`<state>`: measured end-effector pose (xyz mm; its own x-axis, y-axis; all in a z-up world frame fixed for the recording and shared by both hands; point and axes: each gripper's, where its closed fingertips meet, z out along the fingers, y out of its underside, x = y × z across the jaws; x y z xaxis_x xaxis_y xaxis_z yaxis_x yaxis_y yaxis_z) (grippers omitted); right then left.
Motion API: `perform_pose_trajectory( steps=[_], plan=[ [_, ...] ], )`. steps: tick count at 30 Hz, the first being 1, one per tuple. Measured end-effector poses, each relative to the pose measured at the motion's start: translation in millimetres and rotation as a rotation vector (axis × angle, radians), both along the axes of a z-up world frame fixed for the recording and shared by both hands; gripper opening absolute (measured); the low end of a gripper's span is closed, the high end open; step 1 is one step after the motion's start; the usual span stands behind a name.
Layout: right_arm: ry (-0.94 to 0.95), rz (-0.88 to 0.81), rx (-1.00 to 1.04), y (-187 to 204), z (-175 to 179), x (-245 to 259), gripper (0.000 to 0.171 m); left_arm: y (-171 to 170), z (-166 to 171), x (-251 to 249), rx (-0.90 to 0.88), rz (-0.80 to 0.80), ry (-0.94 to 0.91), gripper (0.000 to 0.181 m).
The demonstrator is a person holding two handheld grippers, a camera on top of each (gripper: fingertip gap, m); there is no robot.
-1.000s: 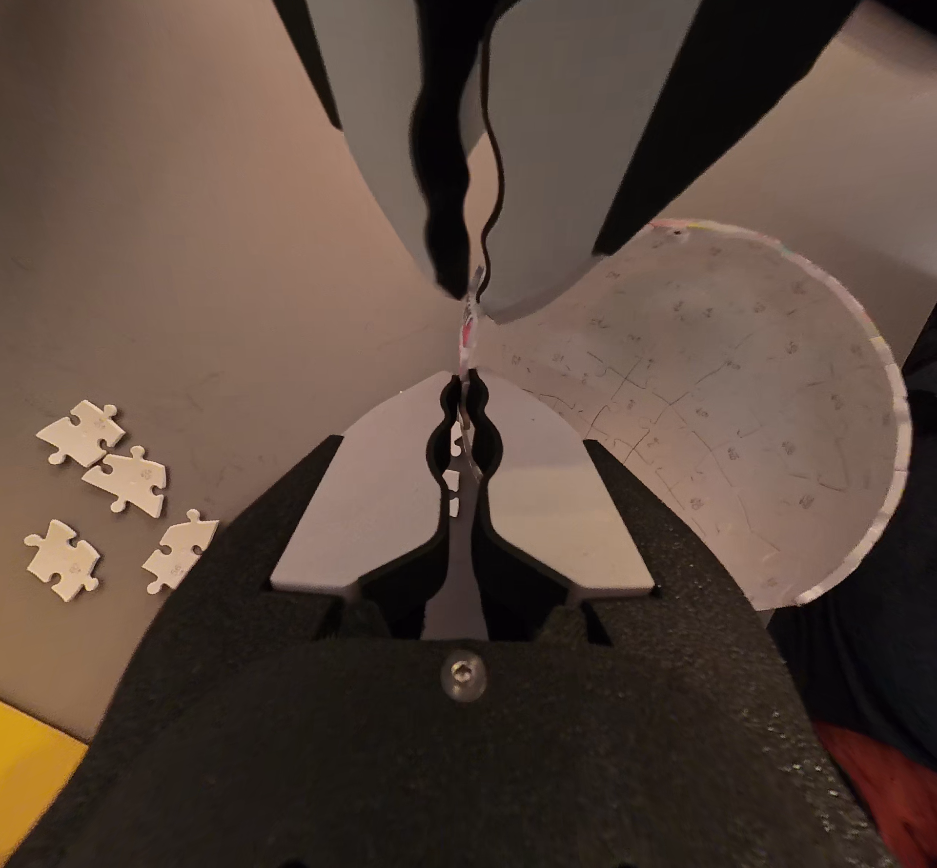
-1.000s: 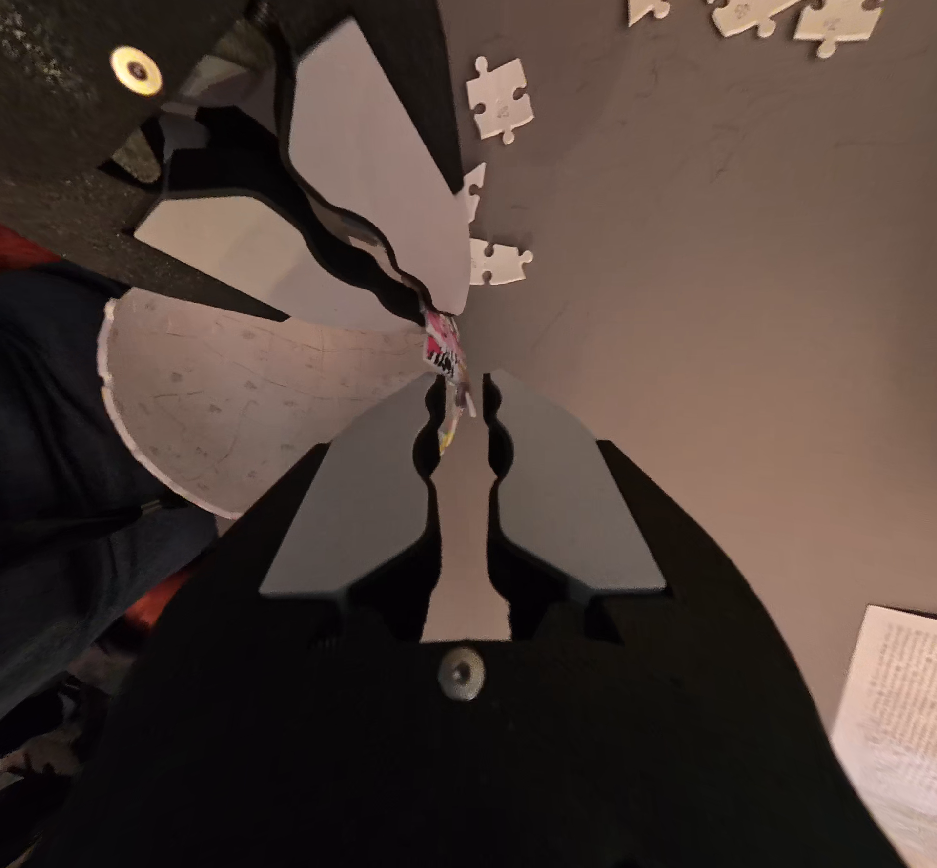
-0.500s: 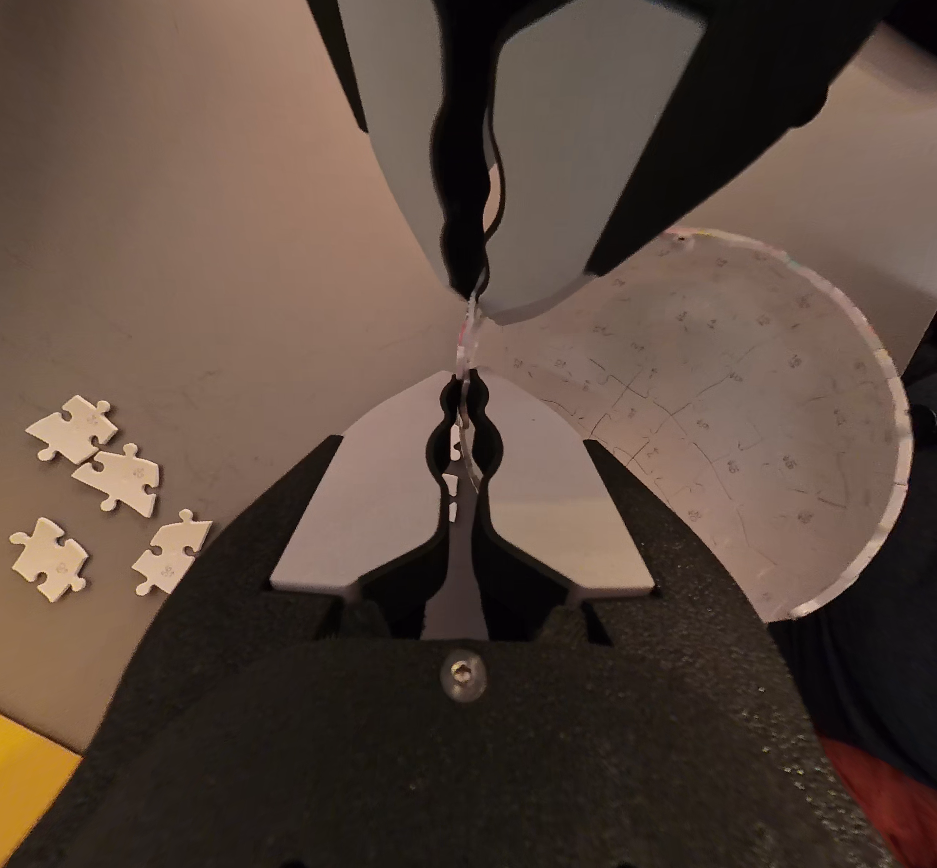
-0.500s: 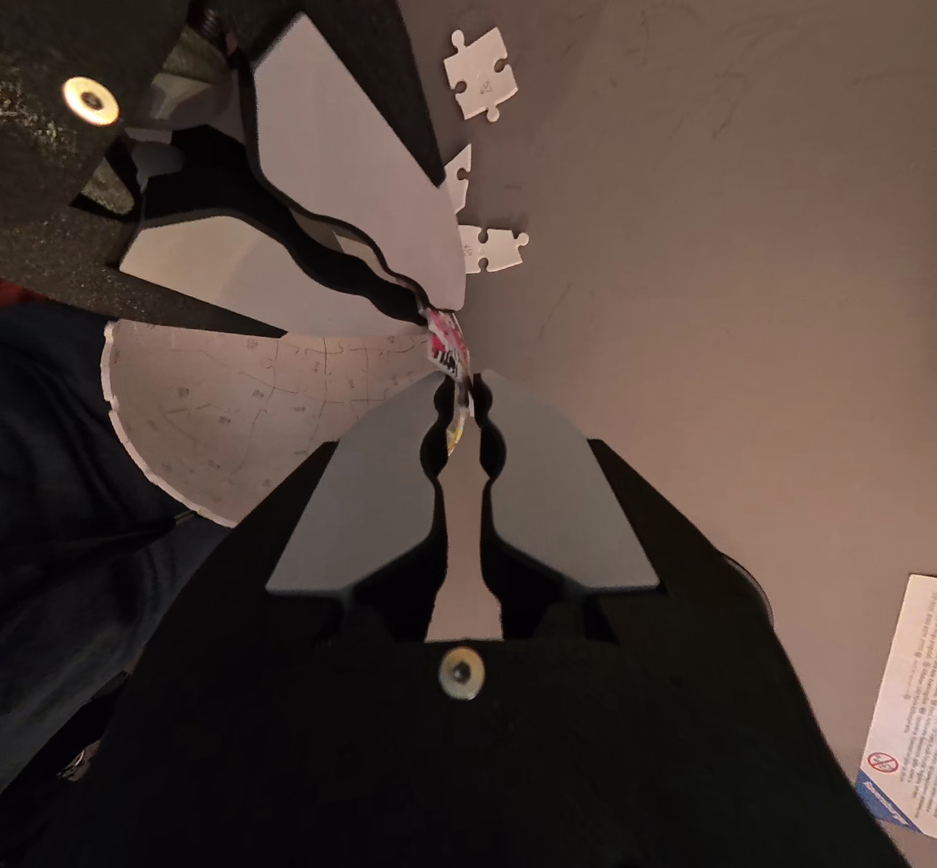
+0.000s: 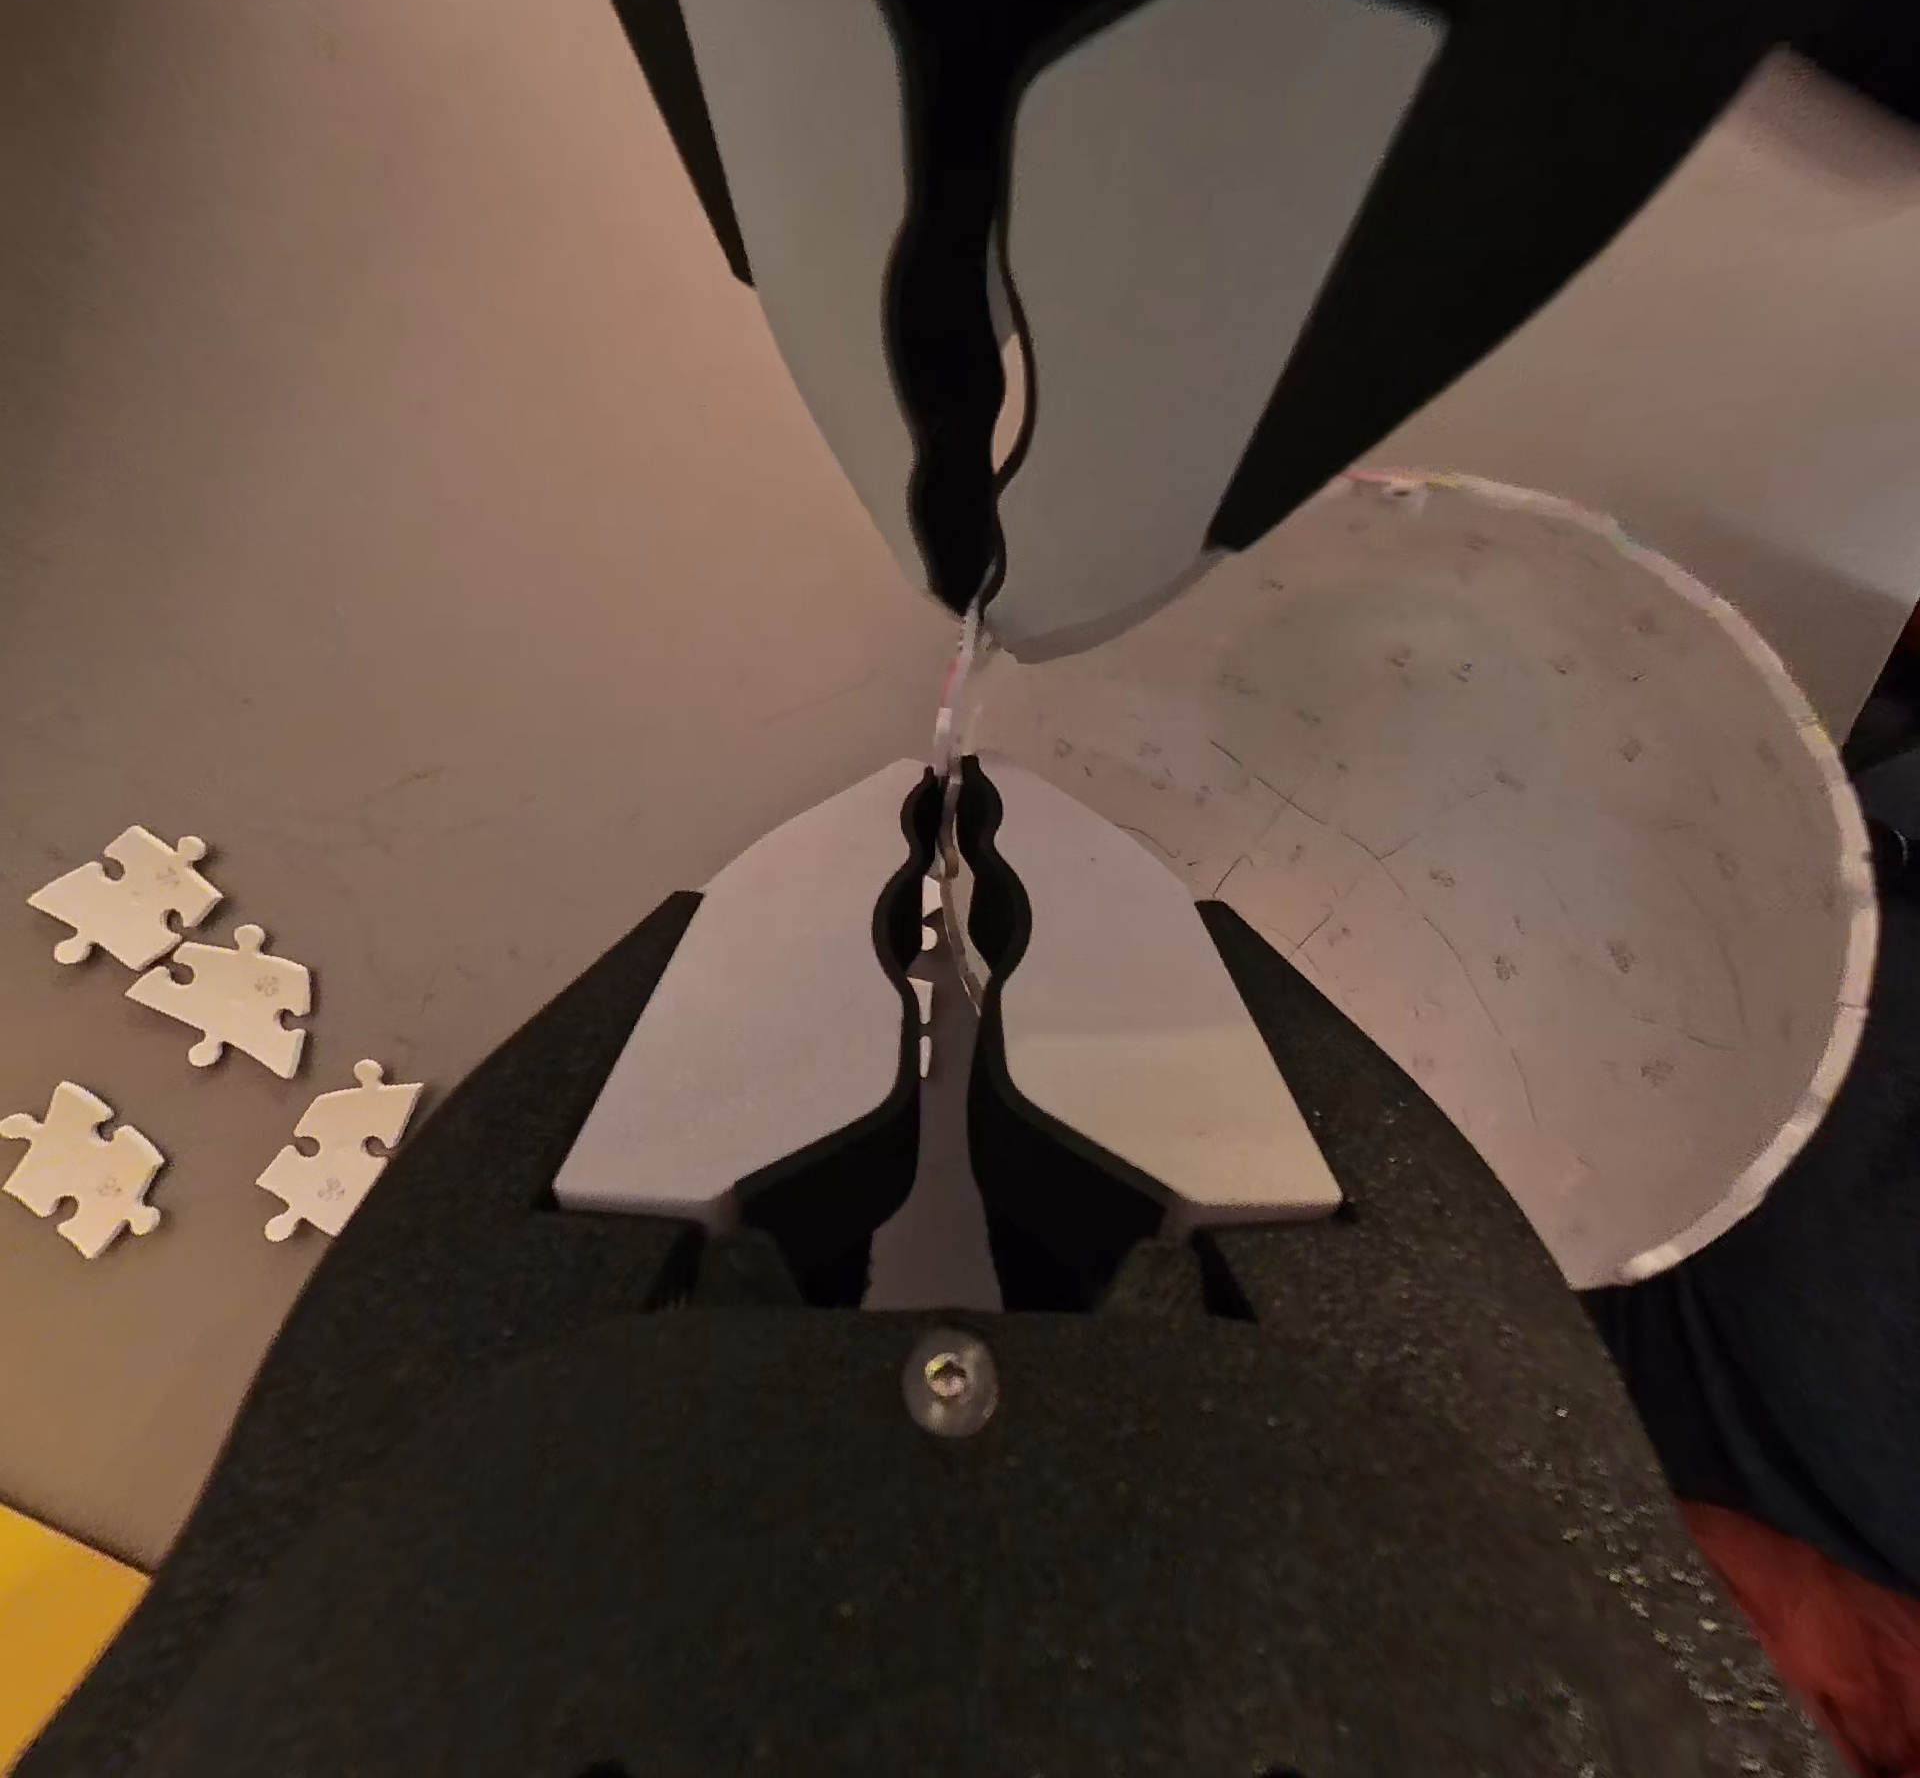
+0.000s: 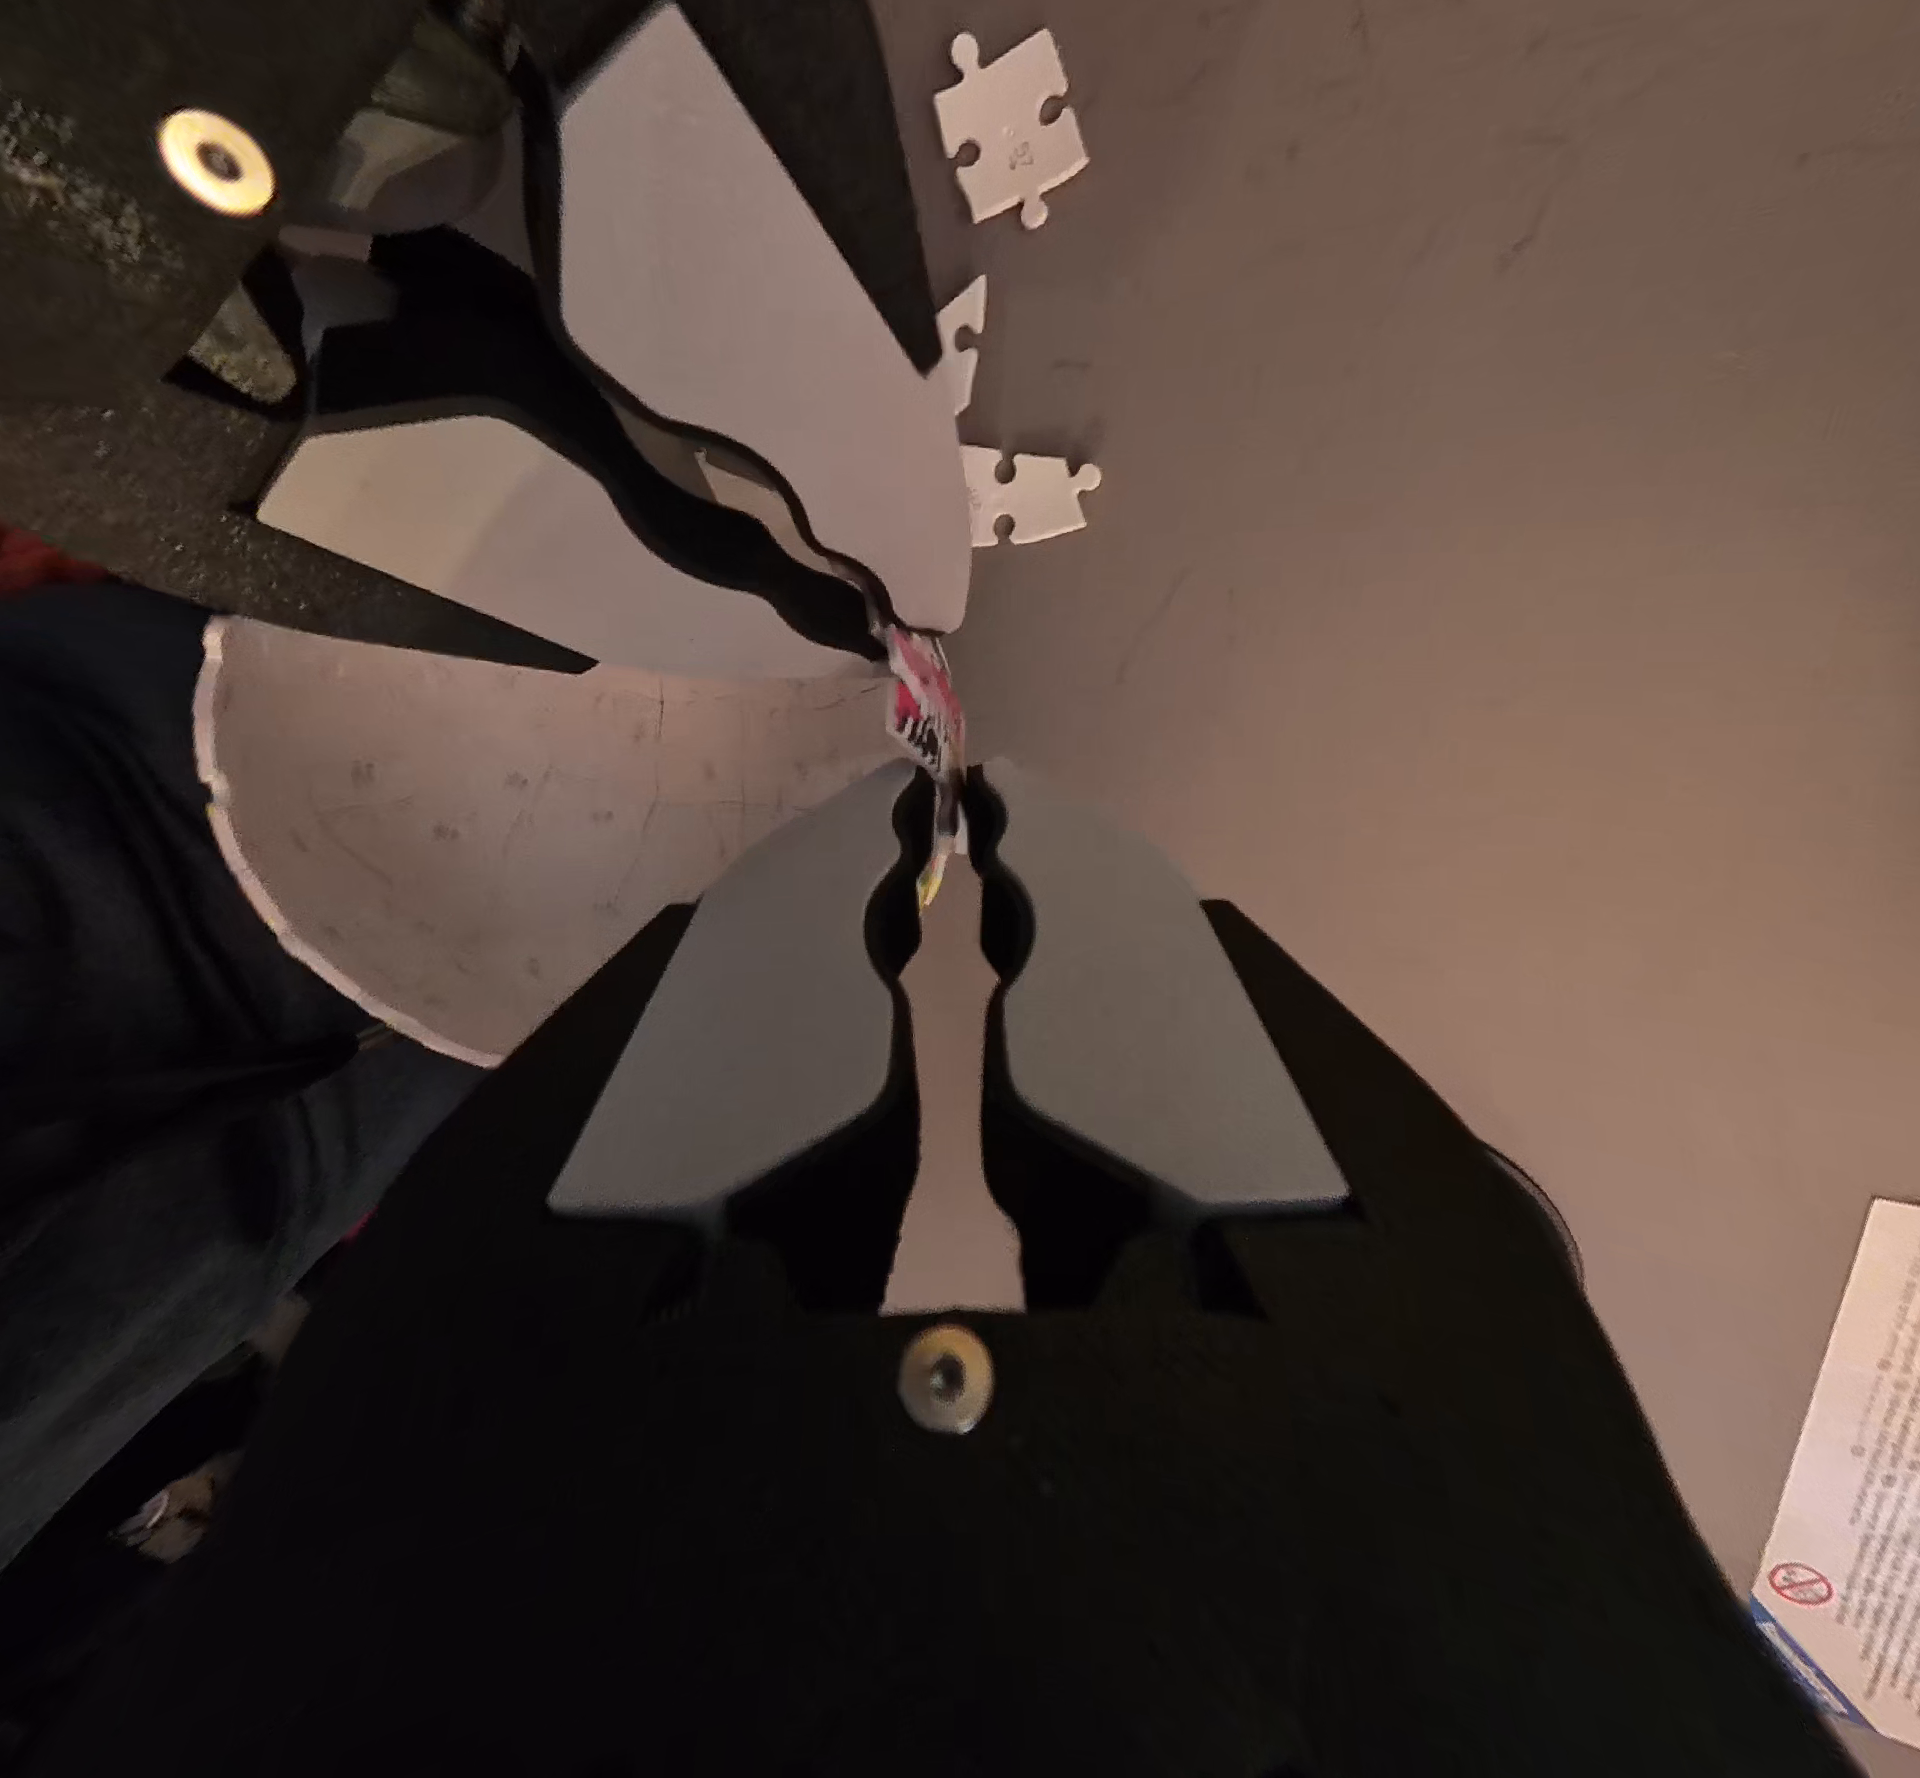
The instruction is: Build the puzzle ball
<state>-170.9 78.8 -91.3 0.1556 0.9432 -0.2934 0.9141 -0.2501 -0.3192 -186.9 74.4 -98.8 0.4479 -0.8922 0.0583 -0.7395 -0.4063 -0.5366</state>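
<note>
Grey table (image 5: pixel 364 481), puzzle ball (image 5: pixel 1507 845) rim pinched between both hand-held grippers

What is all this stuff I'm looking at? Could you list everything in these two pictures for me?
Half-built puzzle ball: one, pale inside, printed pink outside, held by both claws at its rim.
Loose puzzle pieces: four in left view, about six in right view, white, on the table.
Table: one, grey-brown.
Printed leaflet: one, white, right edge.
Yellow object: one, bottom-left corner.
Left claw: one, black and grey, shut on rim.
Right claw: one, same, shut on rim.
</note>
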Motion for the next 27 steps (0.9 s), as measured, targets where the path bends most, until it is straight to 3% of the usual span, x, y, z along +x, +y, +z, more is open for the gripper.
perform_pose_trajectory(
  steps=[1, 9, 27],
  plan=[
    [0.005, 0.002, -0.015, -0.1, 0.5, -0.3, 0.008, -0.5, 0.3, -0.2, 0.003, -0.004, 0.002, 0.003],
    [0.088, 0.086, -0.023, 6.9, 14.7, -1.6, 0.007, -0.4, 0.1, -1.5, 0.009, -0.008, 0.004, 0.002],
    [0.122, 0.008, -0.045, 3.1, 7.9, 0.3, 0.005, -1.5, -1.9, 0.4, -0.007, -0.012, -0.019, 0.003]
  ],
)
